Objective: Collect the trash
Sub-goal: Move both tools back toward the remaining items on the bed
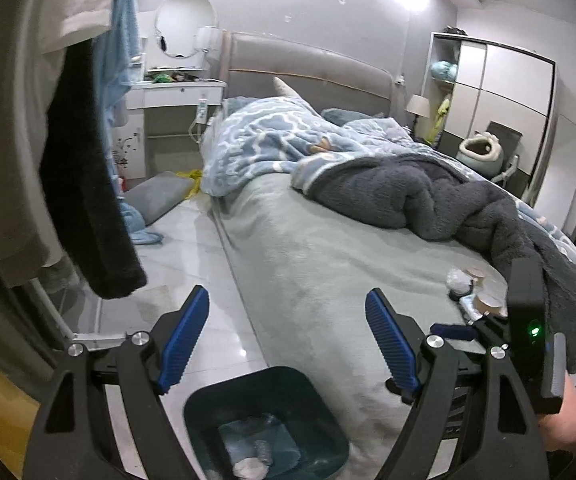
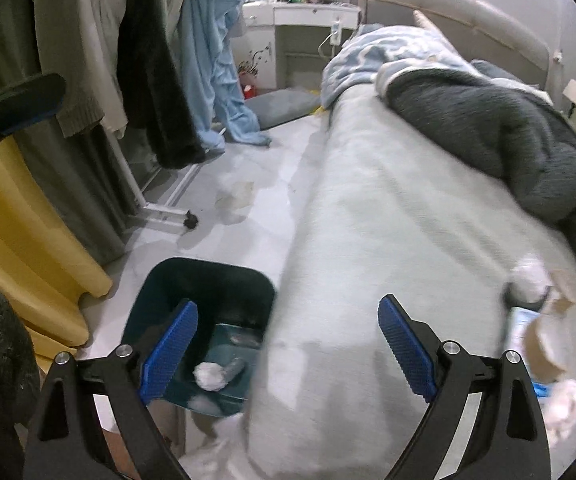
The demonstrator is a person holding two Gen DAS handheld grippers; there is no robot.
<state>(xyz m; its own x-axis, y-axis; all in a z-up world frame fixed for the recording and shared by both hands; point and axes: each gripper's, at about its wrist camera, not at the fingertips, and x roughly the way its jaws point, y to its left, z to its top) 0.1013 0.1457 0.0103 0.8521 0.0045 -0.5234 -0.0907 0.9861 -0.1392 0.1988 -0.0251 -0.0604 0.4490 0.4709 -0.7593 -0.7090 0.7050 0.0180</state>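
Fingers of both the left gripper (image 1: 288,336) and right gripper (image 2: 288,346) gape empty; crumpled tissue (image 2: 530,284) on the bed (image 2: 368,240) looks light and soft, so pinch mid-wad.

The trash pile (image 2: 536,320) on the bed's corner was smeared by blur; I couldn't identify the bin's (image 1: 223,400) contents.

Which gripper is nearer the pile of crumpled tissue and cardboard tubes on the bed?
Right. The right gripper hangs beside the pile; the left gripper hangs farther off, above the dark-teal bin.
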